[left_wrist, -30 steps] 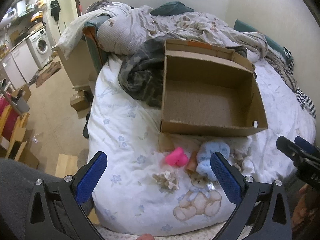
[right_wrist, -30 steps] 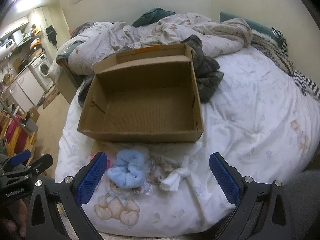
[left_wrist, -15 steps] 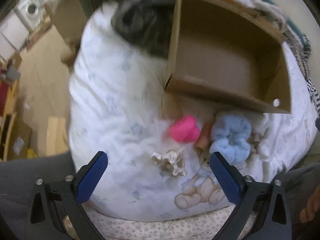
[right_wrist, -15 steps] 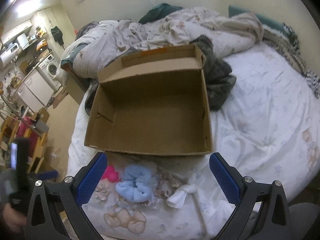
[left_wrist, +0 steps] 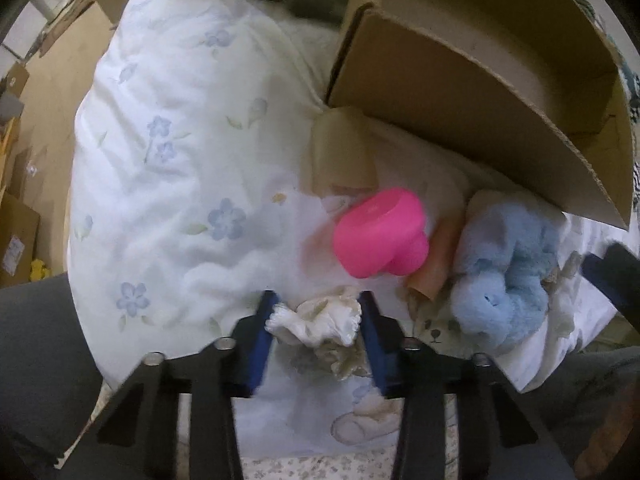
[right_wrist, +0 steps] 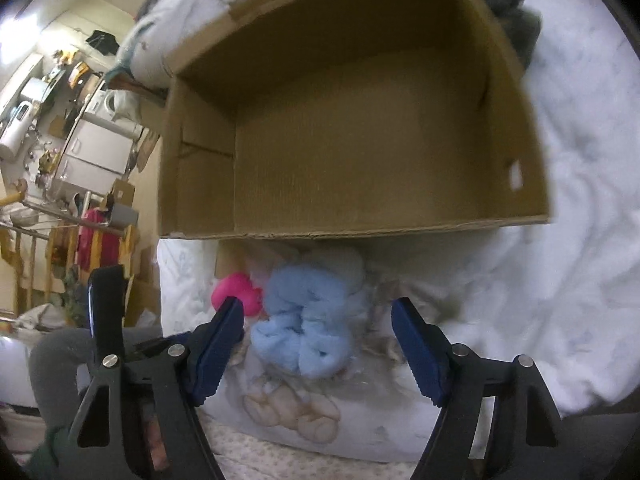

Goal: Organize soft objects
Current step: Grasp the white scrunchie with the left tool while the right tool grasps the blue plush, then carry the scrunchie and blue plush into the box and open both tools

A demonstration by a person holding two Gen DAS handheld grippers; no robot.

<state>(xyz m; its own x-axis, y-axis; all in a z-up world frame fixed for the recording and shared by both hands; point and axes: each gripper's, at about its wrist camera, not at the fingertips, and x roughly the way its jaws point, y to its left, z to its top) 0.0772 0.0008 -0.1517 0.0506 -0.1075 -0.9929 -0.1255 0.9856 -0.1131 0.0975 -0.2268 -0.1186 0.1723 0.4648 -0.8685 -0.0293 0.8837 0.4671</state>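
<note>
Nothing sorted yet: the cardboard box ahead of both your grippers is empty, and every soft item is on the duvet in front of its near wall.

Count, big to small: one box, one light-blue fluffy scrunchie, one pink silicone piece, one cream frilly scrunchie, plus a small peach-tan roll between the pink and the blue. More beige bits lie past the blue one, too blurred to count.

Your left gripper points down at the cream scrunchie. Its jaws have just been closing, and the pads now press it on both sides, so the first pick is in hand.

Your right gripper has also just been closing but is wide apart. The blue scrunchie sits between its fingers with gaps on both sides, not gripped.

Left to do: everything into the box.
</note>
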